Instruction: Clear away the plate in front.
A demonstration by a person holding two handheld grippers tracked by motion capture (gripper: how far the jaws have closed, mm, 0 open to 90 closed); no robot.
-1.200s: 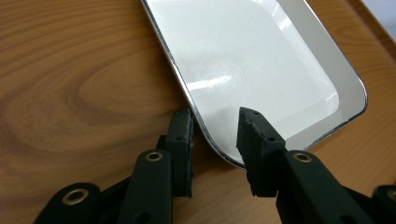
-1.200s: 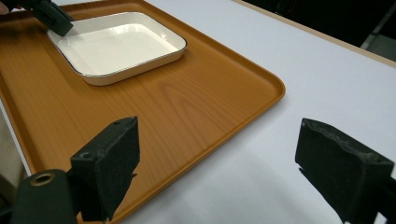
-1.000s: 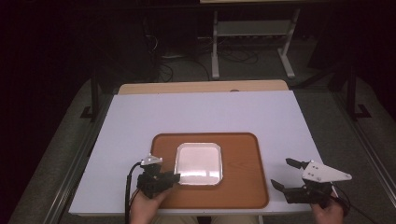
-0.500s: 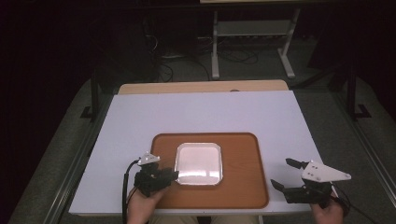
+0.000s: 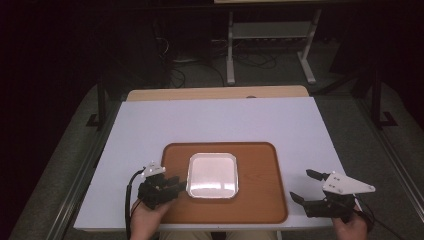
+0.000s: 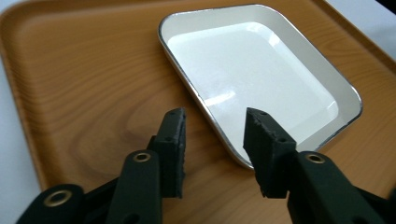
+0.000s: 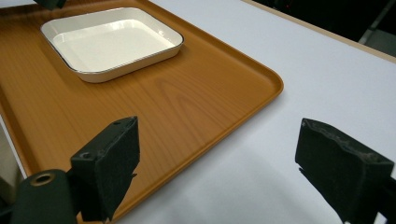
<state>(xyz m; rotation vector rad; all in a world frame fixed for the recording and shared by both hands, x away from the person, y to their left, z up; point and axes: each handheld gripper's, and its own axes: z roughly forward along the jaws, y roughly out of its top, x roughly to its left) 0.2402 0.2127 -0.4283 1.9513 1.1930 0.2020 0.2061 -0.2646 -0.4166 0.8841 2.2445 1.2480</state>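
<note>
The white counter point(image 5: 215, 120) spreads widest, and on its near half lies a brown wood-grain tray point(image 5: 260, 180) with a raised rim and rounded corners. On the tray's left-centre part sits the white dish point(image 5: 212, 174), a shallow, square pan with rounded corners, sloping walls and a thin dark line running round its lip; its flat floor is glossy and throws back a pale glare that washes out the surface in the high view. The dish rests flat on the tray, apart from the tray's rim on every side. The left claw point(image 5: 176, 183) lies at the dish's near left edge; in the left gripper view the left claw point(image 6: 214, 135) straddles that lip, one pad over the tray wood and one over the white inner wall, and its jaws, which have just been opening, stand apart with no pad pressing on the rim. The right claw point(image 5: 306, 185) hovers over the bare counter just right of the tray, its jaws spread wide with nothing between them. The near corner of the dish is covered by the left claw's pad in its own view, both hands are cut off by the bottom frame edge, and the room beyond the counter is too dark to read.
</note>
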